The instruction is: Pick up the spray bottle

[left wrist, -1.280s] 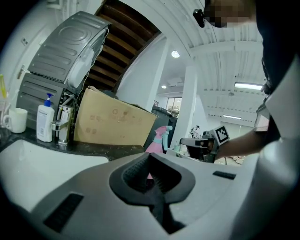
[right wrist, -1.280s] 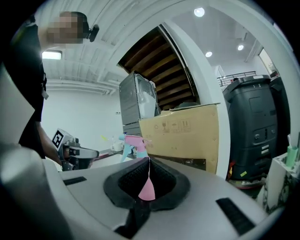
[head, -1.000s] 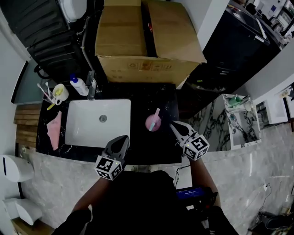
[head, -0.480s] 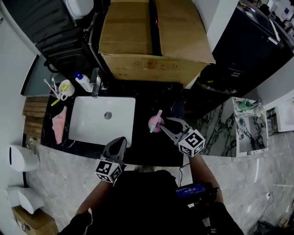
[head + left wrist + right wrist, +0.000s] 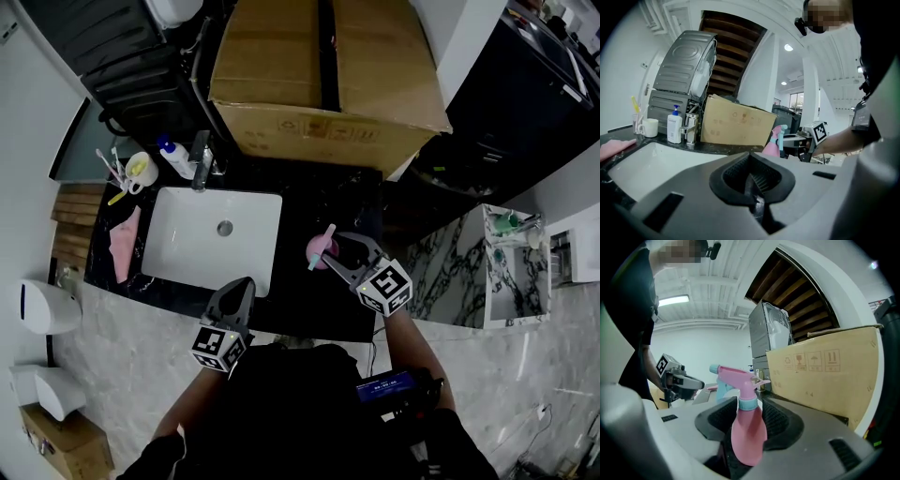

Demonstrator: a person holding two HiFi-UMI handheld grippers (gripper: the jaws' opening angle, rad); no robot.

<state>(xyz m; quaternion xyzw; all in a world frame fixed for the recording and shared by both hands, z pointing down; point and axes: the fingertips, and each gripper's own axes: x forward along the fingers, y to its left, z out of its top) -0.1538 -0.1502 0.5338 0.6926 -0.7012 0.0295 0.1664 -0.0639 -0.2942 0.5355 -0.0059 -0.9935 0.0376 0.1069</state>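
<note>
Left gripper (image 5: 241, 289): jaws clenched together with nothing between them, held over the near edge of the counter, at 6 o'clock from the sink.
Right gripper (image 5: 336, 251): jaws were opening, spread to either side of the spray bottle, pads not pressing on it; the grip was released.
Spray bottle (image 5: 317, 249): pink body, pale blue collar and nozzle tip, upright on the counter between the right gripper's jaws, at 3 o'clock from the sink.
Counter (image 5: 309, 305): black and glossy, carrying everything listed here.
Sink (image 5: 187, 246): white rectangular basin set into the counter, drain near its middle.
Pink cloth (image 5: 124, 242): lay flat at 9 o'clock from the sink, just beside its rim.
Faucet (image 5: 202, 152): metal, at 12 o'clock from the sink.
Soap bottle (image 5: 174, 156): white with a blue pump, just beside the faucet at its 9 o'clock.
Mug (image 5: 140, 170): white, toothbrushes standing in it, at 11 o'clock from the sink.
Cardboard box (image 5: 328, 66): large, flaps closed, at the far end of the counter, at 12 o'clock from the spray bottle.
</note>
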